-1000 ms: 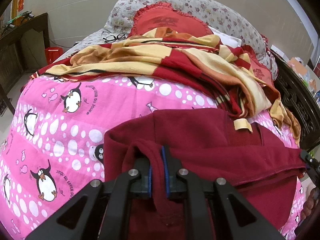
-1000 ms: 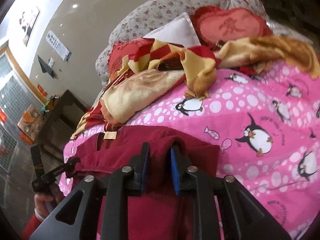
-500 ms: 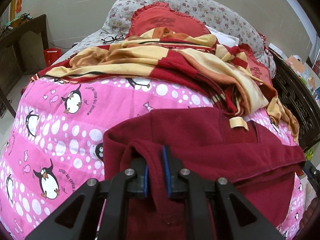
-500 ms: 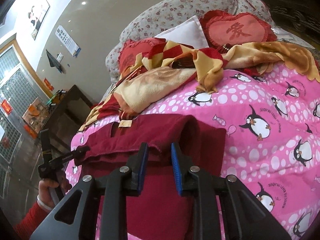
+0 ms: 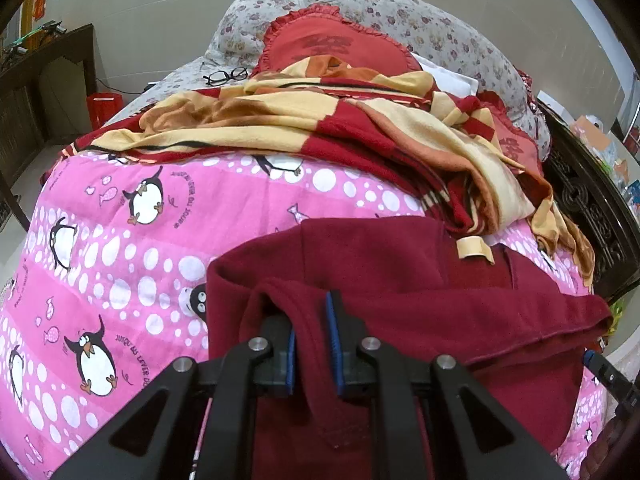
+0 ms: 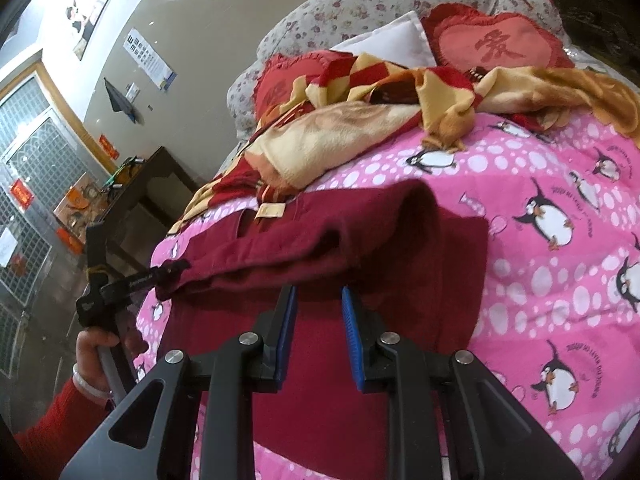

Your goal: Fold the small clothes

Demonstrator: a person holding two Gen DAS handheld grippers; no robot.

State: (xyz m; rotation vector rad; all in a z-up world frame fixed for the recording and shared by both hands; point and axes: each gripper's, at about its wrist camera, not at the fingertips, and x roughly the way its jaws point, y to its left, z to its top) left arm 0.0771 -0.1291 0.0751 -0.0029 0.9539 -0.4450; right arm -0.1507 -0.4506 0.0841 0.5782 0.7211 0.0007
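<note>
The dark red garment [image 5: 400, 280], folded crosswise on the bed, is being pinched by the left gripper [image 5: 313, 344] while the right gripper [image 6: 318, 320] is being held part-open, empty.

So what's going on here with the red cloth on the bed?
A person is folding a dark red garment on a pink penguin bedspread, using a handheld gripper in each hand. The left gripper pinches a fold of the garment. The right gripper is open over it, gripping nothing.

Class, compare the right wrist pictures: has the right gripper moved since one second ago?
Yes. The right gripper has let go and drawn back from the folded maroon garment, toward the near edge of the pink penguin bedspread.
</note>
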